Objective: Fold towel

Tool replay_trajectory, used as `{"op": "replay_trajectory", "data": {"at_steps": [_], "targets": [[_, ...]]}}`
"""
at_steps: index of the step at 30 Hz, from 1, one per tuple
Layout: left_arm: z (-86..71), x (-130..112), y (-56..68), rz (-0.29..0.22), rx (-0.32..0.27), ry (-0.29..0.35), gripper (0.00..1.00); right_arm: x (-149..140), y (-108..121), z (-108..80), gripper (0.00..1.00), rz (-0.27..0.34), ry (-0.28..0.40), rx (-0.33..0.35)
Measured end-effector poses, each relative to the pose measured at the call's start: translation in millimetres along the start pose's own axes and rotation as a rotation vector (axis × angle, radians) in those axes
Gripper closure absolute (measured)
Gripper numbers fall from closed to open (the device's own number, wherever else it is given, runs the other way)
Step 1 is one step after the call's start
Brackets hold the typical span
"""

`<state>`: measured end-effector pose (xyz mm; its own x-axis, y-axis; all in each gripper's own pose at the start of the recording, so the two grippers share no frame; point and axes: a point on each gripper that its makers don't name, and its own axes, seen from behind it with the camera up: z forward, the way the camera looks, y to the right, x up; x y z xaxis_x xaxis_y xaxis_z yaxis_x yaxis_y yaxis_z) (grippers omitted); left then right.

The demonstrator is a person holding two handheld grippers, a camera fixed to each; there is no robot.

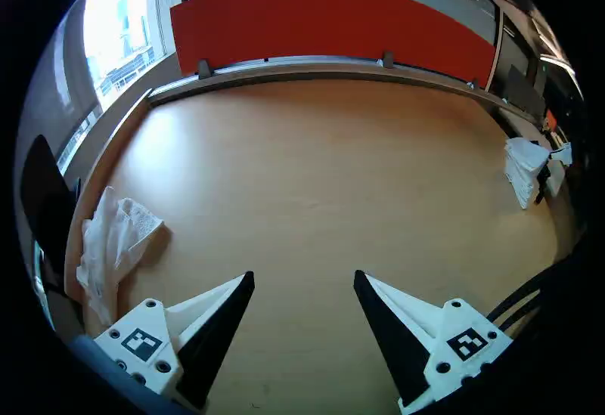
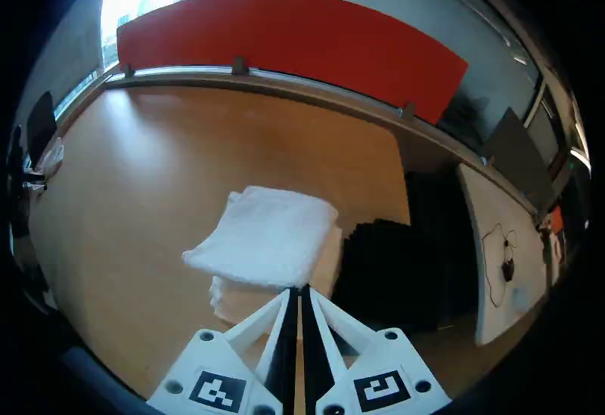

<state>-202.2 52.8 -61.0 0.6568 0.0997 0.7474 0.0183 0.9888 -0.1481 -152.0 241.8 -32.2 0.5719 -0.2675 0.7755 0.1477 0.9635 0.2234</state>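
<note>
one wooden table [image 1: 318,188], red screen [image 1: 325,22] behind; left tongs [image 1: 302,283] released, right tongs [image 2: 300,292] clenched by folded towels [image 2: 265,237].

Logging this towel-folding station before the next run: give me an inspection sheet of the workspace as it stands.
Surface: wooden table.
Job's things: folded towel stack near the table's right edge; crumpled white cloth at its left edge.
Clutter: nothing seen.
Grippers: left tongs open, holding nothing; right tongs shut, tips at the stack.
Cables: cable on the neighbouring white desk.
Surroundings: red partition, windows.
</note>
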Motion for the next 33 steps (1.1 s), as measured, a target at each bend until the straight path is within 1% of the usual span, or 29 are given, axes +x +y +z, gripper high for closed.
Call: {"op": "replay_trajectory", "data": {"at_steps": [9,18,33], "targets": [[-0.2,1.1,-3.2,0.006,0.008,-0.003,0.02,-21.4,7.7,7.7,0.94,0.004,-0.044,-0.018],[1.5,2.7,-2.6,0.006,0.010,-0.005,0.02,-45.4,9.5,16.0,0.94,0.023,-0.088,-0.024],[3.9,5.3,-4.3,0.015,0.017,-0.011,0.02,-59.5,15.0,23.4,0.94,0.057,-0.106,-0.029]]}}
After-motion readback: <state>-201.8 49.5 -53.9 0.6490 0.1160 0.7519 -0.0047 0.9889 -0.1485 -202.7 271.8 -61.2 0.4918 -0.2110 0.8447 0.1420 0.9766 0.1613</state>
